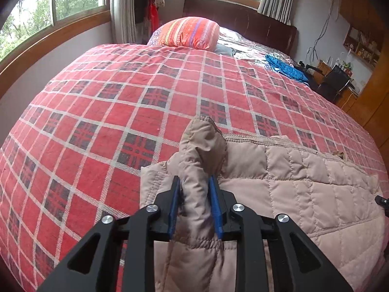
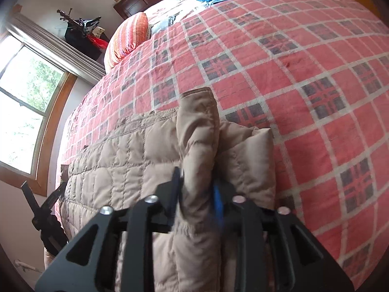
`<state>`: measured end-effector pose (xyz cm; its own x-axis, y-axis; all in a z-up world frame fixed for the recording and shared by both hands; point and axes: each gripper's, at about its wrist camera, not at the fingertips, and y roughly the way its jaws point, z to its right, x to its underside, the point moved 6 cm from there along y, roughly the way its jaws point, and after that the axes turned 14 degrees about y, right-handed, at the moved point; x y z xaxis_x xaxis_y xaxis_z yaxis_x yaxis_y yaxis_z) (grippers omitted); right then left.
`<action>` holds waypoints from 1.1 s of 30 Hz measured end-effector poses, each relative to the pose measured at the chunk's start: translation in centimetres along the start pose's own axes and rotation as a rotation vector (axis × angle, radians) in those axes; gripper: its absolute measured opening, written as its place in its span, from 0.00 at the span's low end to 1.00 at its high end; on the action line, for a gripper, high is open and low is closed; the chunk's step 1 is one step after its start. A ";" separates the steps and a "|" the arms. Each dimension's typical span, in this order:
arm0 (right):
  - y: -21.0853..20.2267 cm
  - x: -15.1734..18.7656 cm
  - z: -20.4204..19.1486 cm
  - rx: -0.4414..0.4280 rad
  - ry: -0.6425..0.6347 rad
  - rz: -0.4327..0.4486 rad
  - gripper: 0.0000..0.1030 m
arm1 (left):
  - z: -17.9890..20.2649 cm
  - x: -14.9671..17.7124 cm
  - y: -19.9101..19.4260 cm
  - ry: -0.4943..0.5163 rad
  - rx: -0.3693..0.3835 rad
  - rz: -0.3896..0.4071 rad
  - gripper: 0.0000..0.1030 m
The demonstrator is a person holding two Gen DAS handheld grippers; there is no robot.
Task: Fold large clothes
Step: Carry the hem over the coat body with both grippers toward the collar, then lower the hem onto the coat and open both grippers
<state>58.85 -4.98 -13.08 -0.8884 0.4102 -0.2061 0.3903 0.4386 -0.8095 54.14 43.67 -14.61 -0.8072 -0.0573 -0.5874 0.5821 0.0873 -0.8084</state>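
Garment: beige quilted jacket (image 1: 279,182) lay across near end of bed (image 1: 121,97).
Left tool (image 1: 195,189): clamped on puffy fold at jacket's left edge.
Right tool (image 2: 198,185): clamped on matching fold at right edge.
Handling: judged soft, bulky, light; slippery shell, so grip thick seamed edges.

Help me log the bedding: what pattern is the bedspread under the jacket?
Red plaid with white grid lines and dark squares on the bedspread; clearest in the left wrist view.
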 end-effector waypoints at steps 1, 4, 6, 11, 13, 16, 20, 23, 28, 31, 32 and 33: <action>-1.0 0.3 -0.1 -0.007 -0.008 0.010 0.35 | -0.3 0.0 -0.8 -0.010 0.013 0.009 0.31; -3.6 1.6 -0.3 -0.062 -0.044 0.009 0.35 | -1.3 0.6 -4.0 -0.027 0.053 0.051 0.34; -5.2 3.0 -0.4 -0.101 -0.070 -0.006 0.35 | -1.6 1.8 -6.0 -0.025 0.071 0.061 0.41; -6.6 8.0 1.1 -0.106 -0.135 -0.044 0.35 | -1.5 7.0 -9.1 0.012 0.111 0.062 0.42; -6.8 9.6 1.9 -0.109 -0.145 -0.058 0.35 | -1.1 9.0 -9.7 0.017 0.131 0.064 0.42; -6.9 11.3 3.0 -0.114 -0.141 -0.071 0.35 | 0.0 11.4 -10.1 0.028 0.167 0.058 0.42; -6.6 12.6 3.5 -0.110 -0.156 -0.080 0.27 | 1.5 13.6 -9.3 0.036 0.191 0.022 0.38; -6.9 13.4 3.4 -0.110 -0.171 -0.081 0.10 | 1.4 14.0 -9.0 0.021 0.178 0.020 0.21; -8.2 13.4 2.9 -0.124 -0.183 -0.054 0.06 | 0.8 13.7 -10.0 -0.002 0.201 0.034 0.10; -7.0 13.6 3.8 -0.071 -0.179 -0.079 0.06 | 0.3 14.3 -9.2 -0.007 0.194 0.014 0.08; -6.2 13.8 4.3 -0.045 -0.176 -0.095 0.06 | 0.2 14.6 -8.7 -0.009 0.199 0.007 0.08; -5.5 14.0 4.5 -0.034 -0.169 -0.109 0.06 | 0.0 14.9 -8.2 -0.015 0.205 -0.001 0.08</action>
<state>43.19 -5.32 -13.95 -0.9528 0.2195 -0.2098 0.2945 0.5010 -0.8138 37.36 42.08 -16.71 -0.8070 -0.0724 -0.5861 0.5905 -0.1168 -0.7986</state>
